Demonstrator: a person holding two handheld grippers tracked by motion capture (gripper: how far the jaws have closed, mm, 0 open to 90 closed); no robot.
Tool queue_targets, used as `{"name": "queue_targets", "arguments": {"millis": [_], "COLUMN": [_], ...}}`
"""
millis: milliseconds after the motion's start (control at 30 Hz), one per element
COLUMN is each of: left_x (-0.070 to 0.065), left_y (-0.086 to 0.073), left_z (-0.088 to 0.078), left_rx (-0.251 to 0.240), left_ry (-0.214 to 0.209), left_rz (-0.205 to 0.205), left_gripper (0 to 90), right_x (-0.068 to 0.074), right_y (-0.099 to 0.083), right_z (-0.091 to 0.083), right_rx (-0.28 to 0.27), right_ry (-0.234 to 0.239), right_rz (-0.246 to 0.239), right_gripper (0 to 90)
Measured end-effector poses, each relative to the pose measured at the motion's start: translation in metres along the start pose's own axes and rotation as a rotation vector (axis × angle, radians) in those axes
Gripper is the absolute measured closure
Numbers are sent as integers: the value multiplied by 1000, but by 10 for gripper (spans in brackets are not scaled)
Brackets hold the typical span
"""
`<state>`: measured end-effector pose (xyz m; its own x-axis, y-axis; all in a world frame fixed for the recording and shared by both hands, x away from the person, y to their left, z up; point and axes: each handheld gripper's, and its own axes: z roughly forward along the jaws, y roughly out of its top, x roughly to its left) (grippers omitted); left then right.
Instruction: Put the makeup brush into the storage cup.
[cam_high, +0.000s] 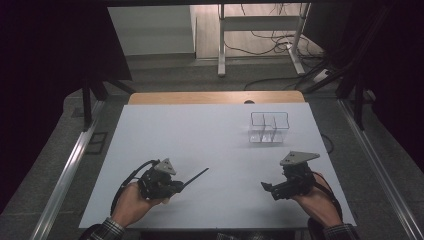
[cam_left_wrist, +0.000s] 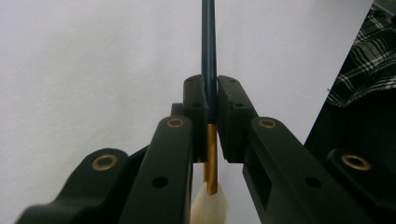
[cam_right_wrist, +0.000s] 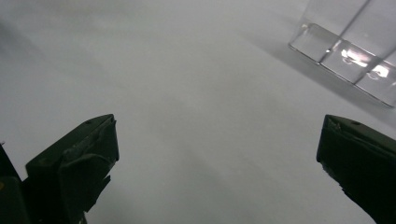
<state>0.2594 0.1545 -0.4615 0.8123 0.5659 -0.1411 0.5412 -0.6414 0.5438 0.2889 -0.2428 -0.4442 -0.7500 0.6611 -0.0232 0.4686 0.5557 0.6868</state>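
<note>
Left gripper (cam_high: 181, 186): lower left of the high view, fingers clamped on a paintbrush (cam_left_wrist: 208, 56) with dark handle, gold ferrule, pale bristles.
Right gripper (cam_high: 265, 186): lower right, fingers wide apart, holding nothing.
Clear divided organiser (cam_high: 269, 127): upper right of the white counter (cam_high: 200, 145).

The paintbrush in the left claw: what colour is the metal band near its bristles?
Gold, on the paintbrush, between dark handle and pale bristles. Left gripper view shows it best.
</note>
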Motion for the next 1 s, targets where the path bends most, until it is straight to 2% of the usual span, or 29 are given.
{"name": "queue_targets", "arguments": {"millis": [333,367,533,600,633,667,733,767,867,1000], "left_x": [-5,-6,-8,-9,-11,-11,-12,-13,-14,-17], "left_y": [10,13,19,20,21,23,24,27,29,34], "left_z": [9,10,15,16,18,20,21,23,26,30], "left_rx": [11,12,13,9,-8,9,6,24,39,54], "left_ry": [-21,-28,-54,-57,-62,-67,-72,-75,-81,-95], "left_rz": [45,55,81,80,60,85,82,103,118,134], "left_gripper": [832,832,832,832,832,832,832,832,832,832], "right_x": [12,16,26,30,32,34,36,41,45,54], "right_y": [11,14,20,22,23,24,25,27,29,34], "right_z": [12,15,22,24,25,27,28,30,32,37], "right_rx": [12,21,30,40,44,48,52,52,52,70], "right_ry": [35,43,59,58,56,59,62,63,71,95], "right_rz": [-68,-89,-114,-128,-130,-134,-138,-151,-162,-202], "right_gripper": [0,0,0,0,0,0,0,0,0,0]}}
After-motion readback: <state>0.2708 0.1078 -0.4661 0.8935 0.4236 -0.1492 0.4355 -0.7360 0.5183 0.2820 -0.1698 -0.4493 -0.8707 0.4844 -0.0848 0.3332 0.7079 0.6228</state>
